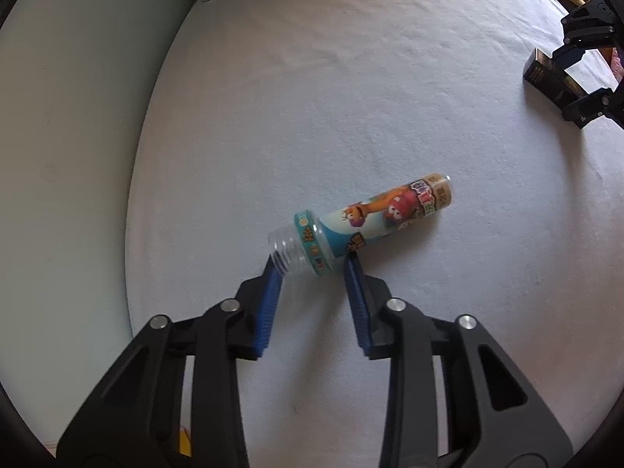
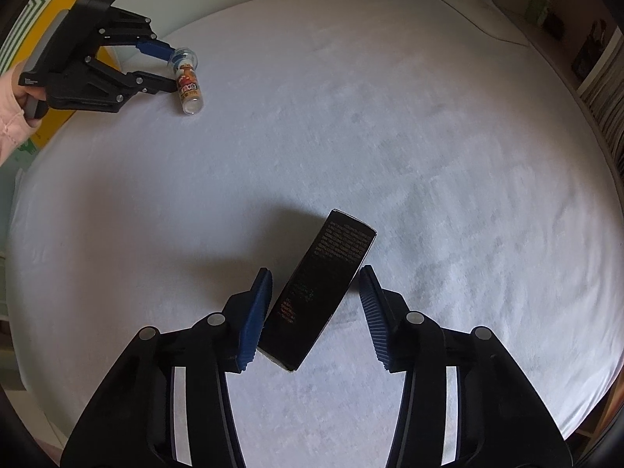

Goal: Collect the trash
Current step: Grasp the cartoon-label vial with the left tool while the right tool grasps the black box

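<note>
My left gripper (image 1: 312,263) pinches the clear ribbed neck of a cartoon-labelled plastic bottle (image 1: 366,222); my right gripper (image 2: 316,284) straddles a matte black carton (image 2: 319,292), seemingly not yet clamped, on the white cloth (image 2: 429,136).

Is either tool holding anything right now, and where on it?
The left tool grips the bottle at its open neck end. The right tool straddles the black box, one pad touching; not yet gripped.

Bottle (image 1: 362,226) and box (image 2: 319,292) on sheet (image 1: 351,97), well apart.
</note>
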Tool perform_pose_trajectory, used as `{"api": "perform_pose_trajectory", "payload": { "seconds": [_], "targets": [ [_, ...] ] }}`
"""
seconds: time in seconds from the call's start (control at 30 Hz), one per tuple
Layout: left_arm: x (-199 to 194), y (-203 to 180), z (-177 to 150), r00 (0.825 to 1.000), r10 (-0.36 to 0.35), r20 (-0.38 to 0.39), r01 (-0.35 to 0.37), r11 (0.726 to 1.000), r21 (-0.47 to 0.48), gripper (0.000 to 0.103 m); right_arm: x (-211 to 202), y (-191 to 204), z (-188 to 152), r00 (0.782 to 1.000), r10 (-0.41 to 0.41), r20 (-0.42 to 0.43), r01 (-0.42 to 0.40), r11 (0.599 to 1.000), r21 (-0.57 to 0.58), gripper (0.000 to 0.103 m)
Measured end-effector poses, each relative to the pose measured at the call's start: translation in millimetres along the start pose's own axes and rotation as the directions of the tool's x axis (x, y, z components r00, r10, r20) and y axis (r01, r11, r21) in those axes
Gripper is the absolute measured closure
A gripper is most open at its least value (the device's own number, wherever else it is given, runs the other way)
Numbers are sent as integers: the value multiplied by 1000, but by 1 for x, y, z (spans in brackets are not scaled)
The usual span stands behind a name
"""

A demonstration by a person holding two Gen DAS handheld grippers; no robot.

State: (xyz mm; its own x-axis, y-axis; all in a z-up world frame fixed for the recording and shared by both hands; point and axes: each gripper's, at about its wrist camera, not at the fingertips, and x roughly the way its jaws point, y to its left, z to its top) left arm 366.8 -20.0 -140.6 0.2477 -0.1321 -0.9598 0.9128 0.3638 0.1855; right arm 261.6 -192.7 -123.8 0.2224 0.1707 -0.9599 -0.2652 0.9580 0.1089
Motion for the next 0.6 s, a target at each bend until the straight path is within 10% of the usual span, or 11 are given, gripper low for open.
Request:
{"api": "perform_pose_trajectory", "payload": {
  "seconds": [0.27,0.6],
  "targets": [
    [-2,-3,-7,1000,23,-8,-23,999,-37,80,-9,-10,-9,1000,0,8,-1,1000,14,77],
    [-10,-13,-14,999,29,-24,-32,992,-120,80,-27,-21,-29,1000,0,20,0,1000,11,77]
  ]
}}
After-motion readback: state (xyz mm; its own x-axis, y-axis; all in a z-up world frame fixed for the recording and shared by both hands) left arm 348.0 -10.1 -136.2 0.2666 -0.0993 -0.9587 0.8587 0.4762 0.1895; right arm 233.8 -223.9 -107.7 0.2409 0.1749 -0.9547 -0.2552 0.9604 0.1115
